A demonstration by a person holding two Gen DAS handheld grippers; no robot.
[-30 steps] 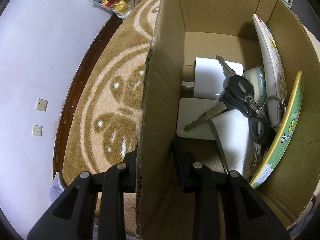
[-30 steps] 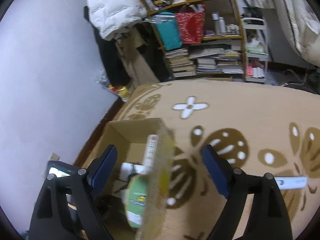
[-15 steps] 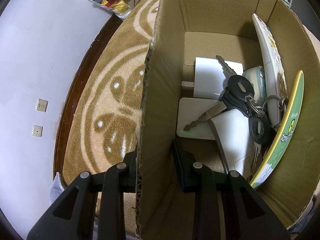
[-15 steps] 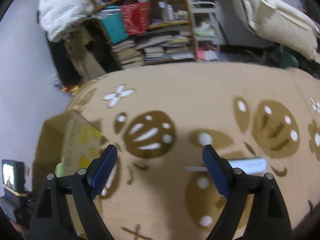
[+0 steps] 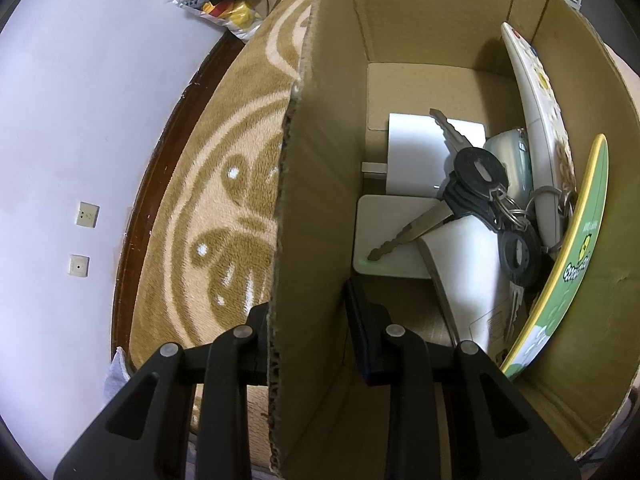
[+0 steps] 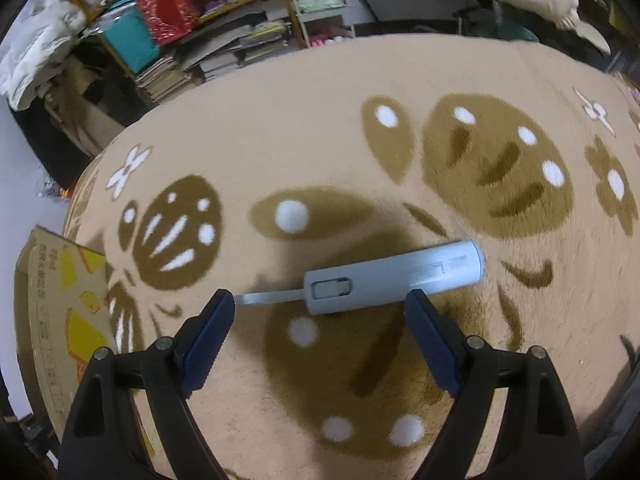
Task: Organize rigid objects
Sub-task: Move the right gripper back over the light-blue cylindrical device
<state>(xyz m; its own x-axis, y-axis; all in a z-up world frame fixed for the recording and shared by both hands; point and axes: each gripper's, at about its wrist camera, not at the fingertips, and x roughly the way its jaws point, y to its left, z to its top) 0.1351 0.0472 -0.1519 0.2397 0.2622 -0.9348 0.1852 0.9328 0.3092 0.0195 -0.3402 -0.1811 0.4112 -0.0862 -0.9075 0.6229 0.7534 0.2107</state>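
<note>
Grey cylinder (image 6: 394, 282) on the rug (image 6: 320, 140) comes next: right claw (image 6: 320, 334) gapes above it, needing descent, while left claw (image 5: 306, 334) pinches the cardboard box (image 5: 316, 200) wall.

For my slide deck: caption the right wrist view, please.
Open right tool poised above a grey utility knife lying on the patterned rug.

Left gripper (image 5: 306, 322) jaws on box wall (image 5: 316, 208)
</note>
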